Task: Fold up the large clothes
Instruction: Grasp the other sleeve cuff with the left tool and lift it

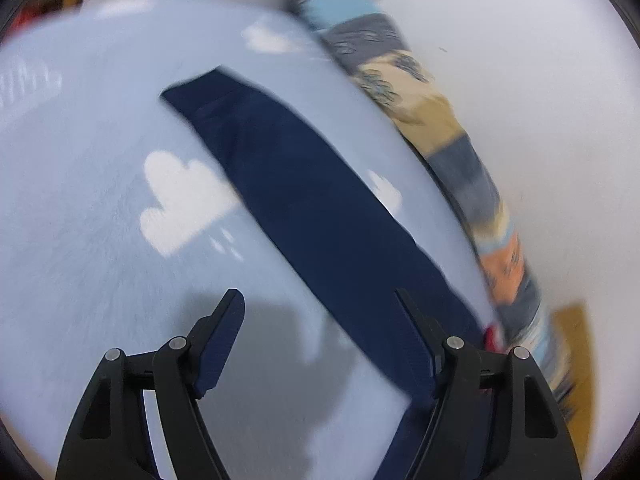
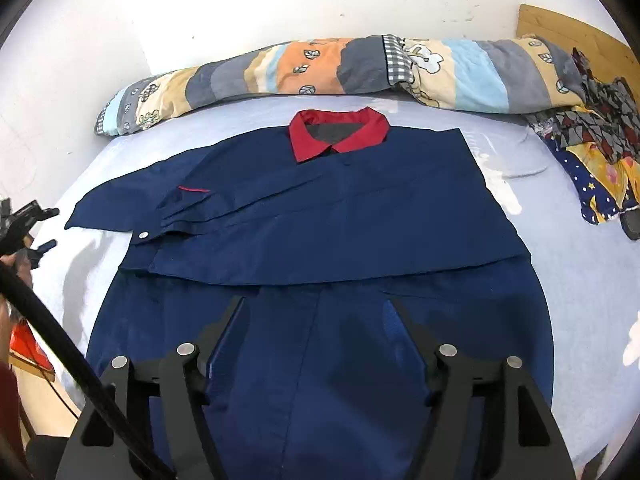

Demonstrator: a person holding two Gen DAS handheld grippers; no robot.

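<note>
Shirt (image 2: pixel 340 208): navy, red collar (image 2: pixel 340 132), lying flat on the bed (image 2: pixel 580 280), collar toward the wall; laid out this way, judged ready for folding.
Sleeves: one is folded across the chest with its cuff near the left edge; the other sleeve (image 1: pixel 304 200) runs out sideways as a flat strip, judged next to be folded in.
Right claw (image 2: pixel 318 304): fingers apart, holding nothing, over the shirt's lower half.
Left claw (image 1: pixel 320 300): fingers apart, empty, over the bed beside the sleeve; its right finger overlaps the strip.
Quilt (image 2: pixel 320 68): rolled along the wall, clear of the work area.
Clothes pile (image 2: pixel 592 152): patterned, at the bed's right edge, well apart from the shirt.
Hidden: hem cut off behind the right claw; contact with cloth cannot be told; left view is motion-blurred.
</note>
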